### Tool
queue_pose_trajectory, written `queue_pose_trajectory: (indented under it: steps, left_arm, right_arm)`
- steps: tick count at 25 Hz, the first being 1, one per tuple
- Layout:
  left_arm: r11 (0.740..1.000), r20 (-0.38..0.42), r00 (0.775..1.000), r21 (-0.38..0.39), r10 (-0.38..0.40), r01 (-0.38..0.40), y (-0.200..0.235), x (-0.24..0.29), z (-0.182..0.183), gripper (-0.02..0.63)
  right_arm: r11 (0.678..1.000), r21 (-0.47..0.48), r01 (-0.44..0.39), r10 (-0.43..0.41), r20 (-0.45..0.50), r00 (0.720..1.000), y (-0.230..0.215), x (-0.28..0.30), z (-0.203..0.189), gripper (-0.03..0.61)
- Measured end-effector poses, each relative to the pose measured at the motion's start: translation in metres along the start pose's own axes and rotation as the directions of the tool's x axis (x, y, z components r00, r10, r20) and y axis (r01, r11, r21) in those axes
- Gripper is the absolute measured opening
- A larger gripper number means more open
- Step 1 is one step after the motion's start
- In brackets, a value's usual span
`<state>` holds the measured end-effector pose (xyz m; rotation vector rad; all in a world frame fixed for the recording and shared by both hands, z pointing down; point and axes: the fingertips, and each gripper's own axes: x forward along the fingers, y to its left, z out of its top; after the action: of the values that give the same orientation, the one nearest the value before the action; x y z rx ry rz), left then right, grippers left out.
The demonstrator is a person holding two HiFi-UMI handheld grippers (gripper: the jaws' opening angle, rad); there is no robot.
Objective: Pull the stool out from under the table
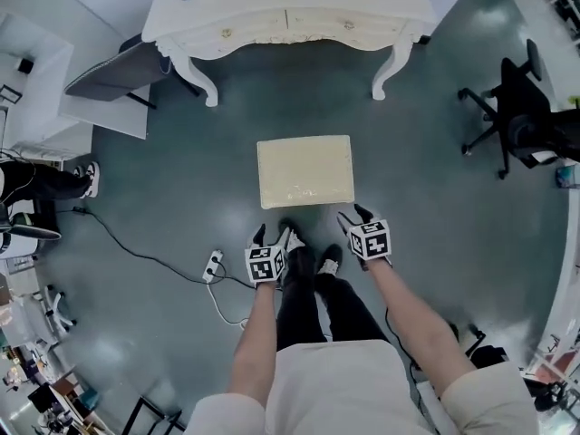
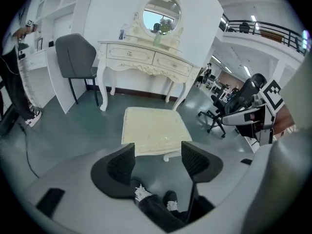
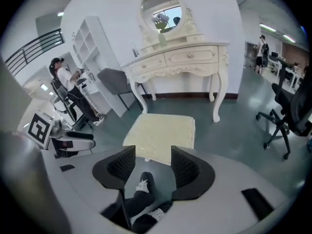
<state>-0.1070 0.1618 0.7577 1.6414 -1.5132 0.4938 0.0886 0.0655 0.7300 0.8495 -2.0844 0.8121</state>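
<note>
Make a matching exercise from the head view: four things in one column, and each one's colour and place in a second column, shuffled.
Things
1. stool
2. power strip
3. office chair
4. side chair

Colour and place
A. grey, at the left end of the table
B. cream, on open floor in front of the table
C. white, on the floor left of the left claw
D. black, far right

Pairs: 1-B, 2-C, 3-D, 4-A
</note>
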Motion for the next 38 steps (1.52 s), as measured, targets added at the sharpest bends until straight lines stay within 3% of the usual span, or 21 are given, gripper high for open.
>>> queue_pose_trajectory:
  steps: [4,13,18,27,33,38]
  left_arm:
    - [0.999,0.045,0.998,0.001,-0.042,0.042,-0.03,-0.031,0.029,0.308]
    - [0.996,0.093,0.992,0.015,-0.085,0.084,-0.078,-0.101,0.06,0.308]
    - [0.998,0.135,0.988,0.008,-0.068,0.067,-0.091,-0.126,0.075,0.308]
    - [0.994,0.158,0.984,0.08,-0.082,0.07,-0.116,-0.152,0.089,0.308]
    - [0.996,0.182,0.981,0.074,-0.071,0.058,-0.115,-0.163,0.083,0.308]
    - [0.993,0.215,0.975,0.113,-0.054,0.03,-0.111,-0.169,0.092,0.293]
  right_arm:
    - [0.996,-0.08,-0.026,0.027,0.011,1.0,0.027,-0.037,0.014,0.253]
    - [0.994,-0.101,-0.049,0.056,0.065,0.996,0.058,-0.102,0.027,0.253]
    - [0.988,-0.14,-0.064,0.077,0.091,0.993,0.071,-0.127,0.035,0.253]
    - [0.992,-0.061,-0.111,0.121,0.194,0.973,0.087,-0.167,0.038,0.253]
    - [0.994,-0.062,-0.085,0.096,0.197,0.976,0.075,-0.172,0.023,0.253]
    - [0.992,-0.084,-0.094,0.111,0.222,0.969,0.082,-0.171,0.025,0.227]
